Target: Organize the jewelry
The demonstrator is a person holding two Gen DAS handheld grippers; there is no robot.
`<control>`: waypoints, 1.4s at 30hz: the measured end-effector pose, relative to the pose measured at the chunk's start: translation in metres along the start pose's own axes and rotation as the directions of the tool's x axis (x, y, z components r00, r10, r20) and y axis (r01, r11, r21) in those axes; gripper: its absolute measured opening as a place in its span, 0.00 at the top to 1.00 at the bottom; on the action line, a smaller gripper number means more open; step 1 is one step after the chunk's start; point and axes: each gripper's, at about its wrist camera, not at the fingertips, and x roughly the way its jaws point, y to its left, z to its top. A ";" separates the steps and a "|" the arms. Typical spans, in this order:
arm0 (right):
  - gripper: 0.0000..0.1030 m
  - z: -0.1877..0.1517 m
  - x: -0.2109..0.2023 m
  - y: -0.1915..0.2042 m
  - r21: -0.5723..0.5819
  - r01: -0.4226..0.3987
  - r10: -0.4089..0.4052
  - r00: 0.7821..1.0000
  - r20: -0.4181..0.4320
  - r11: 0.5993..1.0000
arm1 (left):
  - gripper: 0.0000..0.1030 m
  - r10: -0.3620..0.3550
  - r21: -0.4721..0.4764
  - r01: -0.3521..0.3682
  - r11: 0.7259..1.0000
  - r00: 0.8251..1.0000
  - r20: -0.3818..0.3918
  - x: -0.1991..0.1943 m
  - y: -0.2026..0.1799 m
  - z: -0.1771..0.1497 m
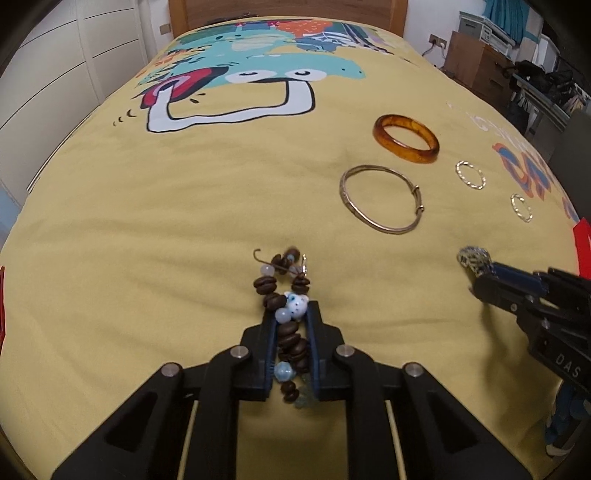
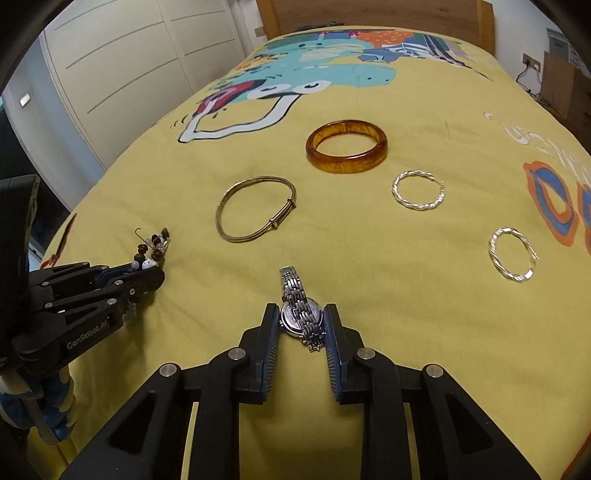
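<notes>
We are clenching the left claw (image 1: pixel 295 314) on the beaded bracelet (image 1: pixel 286 295), its pads pressing the brown and pale blue beads from both sides, while the far end of the strand is spilling out past the fingertips toward twelve o'clock onto the bedspread (image 1: pixel 184 221). We are closing the right claw (image 2: pixel 301 314) around the silver watch (image 2: pixel 301 314); both pads are touching the round case at three and nine o'clock, and the metal band is running out toward twelve o'clock.

From the largest down: the yellow bedspread with its cartoon print is carrying everything, and the wooden headboard (image 2: pixel 369 13) is standing at twelve o'clock. In the right wrist view the amber bangle (image 2: pixel 347 150) is lying flat at twelve o'clock of the watch, well apart from it. The thin metal bangle (image 2: pixel 255 208) is lying at eleven o'clock, near the amber one but not touching it. The twisted silver ring (image 2: pixel 419 194) is sitting at one o'clock, just beside the amber bangle, and a second twisted silver ring (image 2: pixel 512 254) is resting at two o'clock, apart from the first.

In that same view the left claw is showing at nine o'clock with the beads sticking out of its tip. In the left wrist view the right claw (image 1: pixel 476 267) is showing at three o'clock with the watch (image 1: pixel 474 258) in its tip.
</notes>
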 end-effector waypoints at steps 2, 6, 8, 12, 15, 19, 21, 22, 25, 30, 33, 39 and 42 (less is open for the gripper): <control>0.77 -0.006 -0.009 0.001 0.007 -0.005 0.005 1.000 0.004 1.000 | 0.87 -0.004 -0.004 0.004 1.000 1.000 0.003 -0.007 -0.001 -0.003; 0.77 -0.020 -0.029 0.003 0.016 -0.008 0.008 1.000 0.019 1.000 | 0.87 -0.008 -0.004 0.008 1.000 1.000 0.017 -0.026 -0.005 -0.010; 0.77 -0.027 -0.042 0.004 0.023 -0.010 0.010 1.000 0.028 1.000 | 0.87 -0.011 0.002 0.011 1.000 1.000 0.023 -0.035 -0.008 -0.014; 0.77 -0.041 -0.068 0.006 0.036 -0.005 0.004 0.999 0.051 0.999 | 0.87 -0.018 0.013 0.018 1.000 0.999 0.041 -0.057 -0.014 -0.023; 0.77 -0.051 -0.090 0.007 0.052 -0.002 -0.001 0.997 0.072 0.999 | 0.87 -0.026 0.020 0.025 0.999 0.998 0.050 -0.071 -0.018 -0.030; 0.77 -0.063 -0.115 0.009 0.064 0.009 -0.016 0.995 0.096 0.998 | 0.87 -0.034 0.031 0.032 0.999 0.997 0.067 -0.090 -0.025 -0.038; 0.77 -0.069 -0.127 0.008 0.074 0.015 -0.023 0.994 0.110 0.997 | 0.87 -0.039 0.038 0.036 0.999 0.997 0.071 -0.099 -0.030 -0.044; 0.77 -0.073 -0.135 0.007 0.079 0.019 -0.028 0.993 0.117 0.997 | 0.87 -0.041 0.041 0.038 0.998 0.997 0.071 -0.102 -0.032 -0.046; 0.77 -0.085 -0.157 0.002 0.095 0.035 -0.048 0.989 0.138 0.995 | 0.87 -0.058 0.053 0.054 0.997 0.996 0.075 -0.114 -0.043 -0.051; 0.77 -0.107 -0.194 -0.019 0.135 0.064 -0.087 0.982 0.170 0.989 | 0.87 -0.096 0.089 0.089 0.992 0.992 0.085 -0.132 -0.075 -0.054; 0.77 -0.120 -0.213 -0.037 0.157 0.090 -0.118 0.977 0.178 0.983 | 0.87 -0.131 0.127 0.120 0.985 0.988 0.086 -0.141 -0.107 -0.052; 0.77 -0.144 -0.249 -0.094 0.228 0.163 -0.208 0.960 0.189 0.960 | 0.87 -0.211 0.213 0.193 0.958 0.975 0.065 -0.146 -0.179 -0.045; 0.77 -0.151 -0.261 -0.124 0.260 0.200 -0.252 0.950 0.186 0.945 | 0.87 -0.257 0.267 0.236 0.934 0.965 0.048 -0.144 -0.227 -0.038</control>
